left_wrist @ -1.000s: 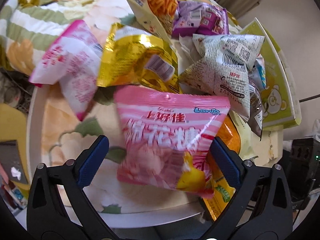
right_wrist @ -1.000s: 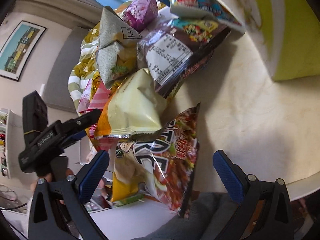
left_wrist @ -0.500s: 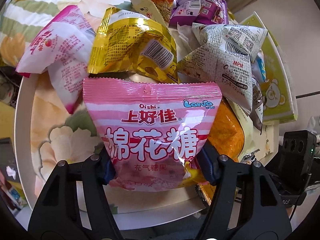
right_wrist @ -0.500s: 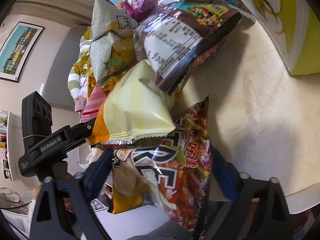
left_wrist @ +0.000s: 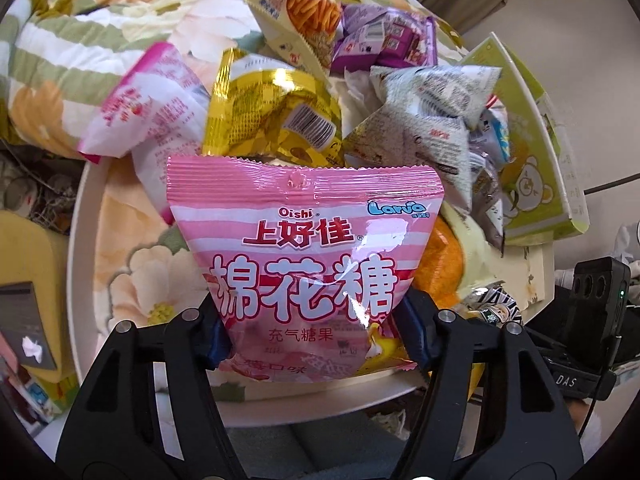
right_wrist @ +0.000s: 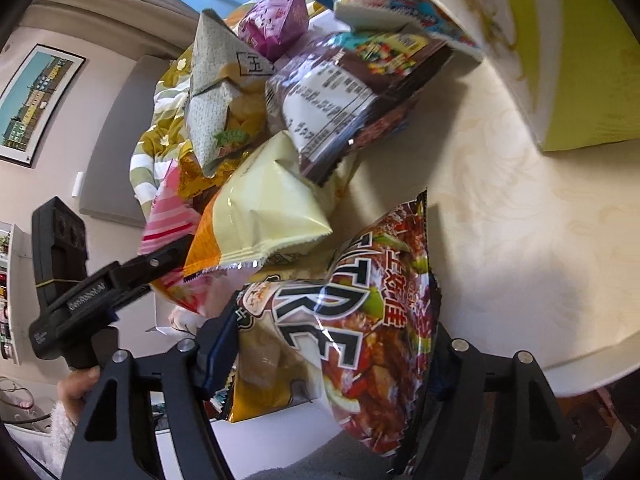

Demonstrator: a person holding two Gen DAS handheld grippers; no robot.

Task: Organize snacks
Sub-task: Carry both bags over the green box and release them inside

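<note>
Round and cream-topped, the table carried a loose heap of snack bags, with a flowered quilt behind it.

Your left gripper had clamped its blue pads on the lower corners of the pink Oishi marshmallow bag, which stood upright between them, its crimped top edge pointing away from you. Just beyond it sat the gold foil bag, a second pink bag to its left and the grey triangular pack to its right. The air-filled marshmallow bag looked very light and soft, its film glossy and likely slippery; a hold across the flat bottom seam seemed safer than a squeeze on the puffed middle, which could have burst.

Your right gripper had just been closing and pressed on the sides of the red-and-black spicy snack bag, held over the near table edge. Ahead of it lay the pale yellow bag, then the brown candy bag; the yellow-green box stood well apart, up to the right. That bag probably held brittle pieces, so a light pinch suited it.
</note>
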